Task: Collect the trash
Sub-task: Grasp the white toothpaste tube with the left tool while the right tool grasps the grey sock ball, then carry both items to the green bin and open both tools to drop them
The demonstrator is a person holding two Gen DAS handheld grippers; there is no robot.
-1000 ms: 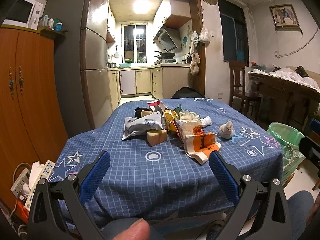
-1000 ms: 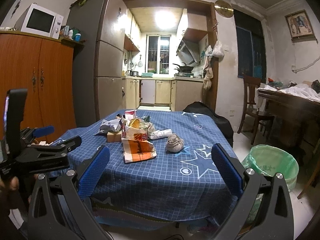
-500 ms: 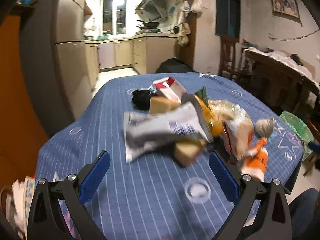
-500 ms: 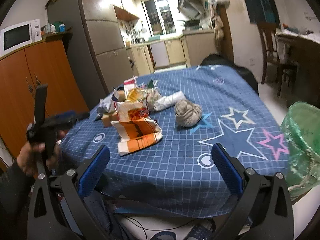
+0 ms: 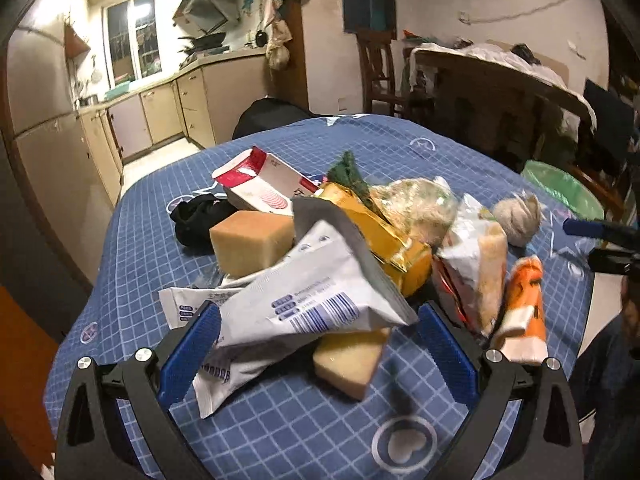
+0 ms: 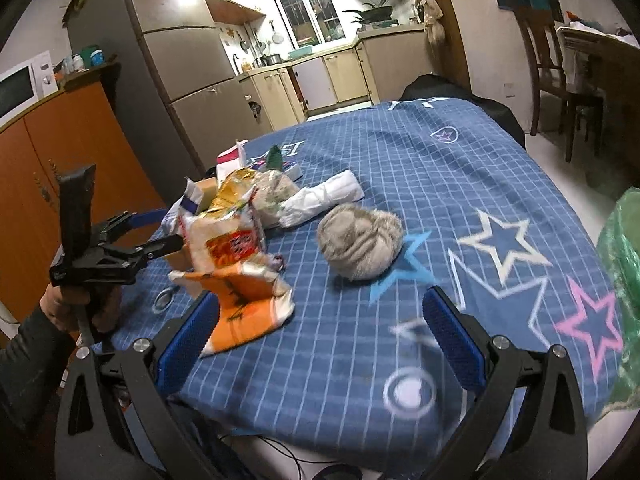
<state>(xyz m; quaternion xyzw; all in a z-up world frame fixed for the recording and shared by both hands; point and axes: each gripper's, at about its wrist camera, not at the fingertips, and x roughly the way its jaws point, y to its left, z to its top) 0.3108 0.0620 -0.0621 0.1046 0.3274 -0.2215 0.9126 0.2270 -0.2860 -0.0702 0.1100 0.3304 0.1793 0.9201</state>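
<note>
Trash is all still heaped on the blue checked tablecloth [image 5: 280, 432]; as far as these views show, nothing has been picked up or carried to the green bin bag [image 6: 624, 280] that stands off the table's right edge, so I judge the collecting to be at its very start. In the left wrist view the pile is close: a grey-white printed pouch [image 5: 304, 304] lies on top, propped over a tan foam block [image 5: 348, 360], with a second tan block [image 5: 252, 240], a black rag [image 5: 200, 216], a red-and-white carton [image 5: 260, 188], a yellow foil wrapper [image 5: 372, 228], a clear crinkled bag [image 5: 420, 204] and an orange-and-white snack packet [image 5: 524, 308] around it. The left gripper [image 5: 316, 344] has its jaws spread wide, having just begun to narrow a little; the pouch and the block beneath sit between the blue pads, the left pad looks right at the pouch's edge, yet nothing is pinched. The right gripper [image 6: 320, 332] is likewise wide apart and empty, hanging over the cloth between the snack packet [image 6: 244, 300] at its left finger and a balled grey cloth [image 6: 360, 244] further ahead; a rolled white tissue [image 6: 324, 196] lies beyond. Every piece remains to be grasped and dropped in the bag, and the pouch looks like the likely first.
</note>
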